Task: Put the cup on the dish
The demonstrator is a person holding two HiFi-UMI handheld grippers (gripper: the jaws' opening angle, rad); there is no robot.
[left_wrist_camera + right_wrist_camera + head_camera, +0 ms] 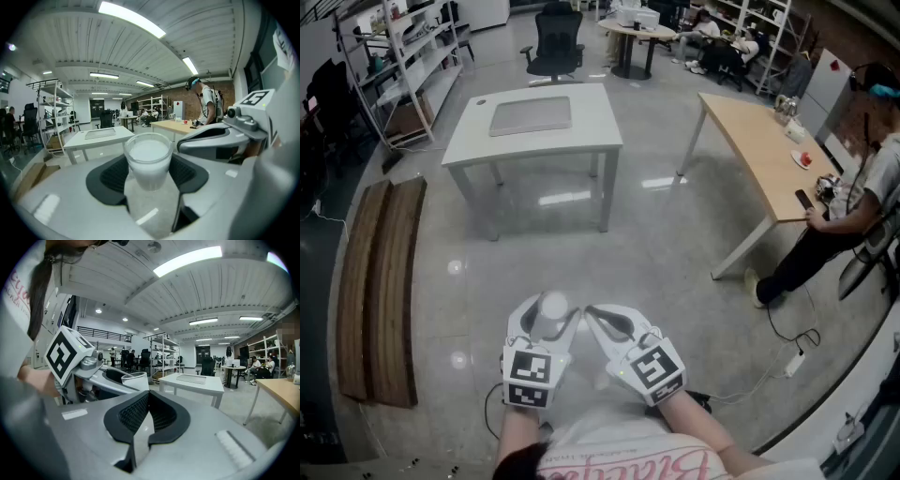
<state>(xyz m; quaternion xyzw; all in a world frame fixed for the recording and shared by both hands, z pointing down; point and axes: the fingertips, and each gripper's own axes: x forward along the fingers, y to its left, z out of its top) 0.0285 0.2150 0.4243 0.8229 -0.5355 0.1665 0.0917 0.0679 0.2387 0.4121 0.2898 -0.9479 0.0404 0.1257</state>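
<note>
Fingers (112,176) of the left gripper (549,319) stand wide apart, and their black ribbed pads press on either side of a cup (147,157), which sits upright between them. The cup is a clear-rimmed tumbler that looks milky white all through; I cannot tell whether that is liquid or a frosted wall. In the head view it is at lower centre, carried in the air above the floor, just left of the right gripper (148,401). The right gripper's pads meet at their tips, with nothing between them.

At upper centre of the head view stands a white table (600,141). On it lies a shallow grey rectangular tray (531,115), with nothing in it, set back from the near edge. A small round thing (481,101) lies near the table's far left corner. The table is well apart from both grippers, with bare glossy floor (581,244) between.

At the left edge of the frame, wooden boards (380,281) lie on the floor. At the right, a wooden table (759,150) runs diagonally, and a person (844,225) stands at its near end. A cable and power strip (794,361) trail on the floor at lower right. A black office chair (555,42) stands beyond the white table.
</note>
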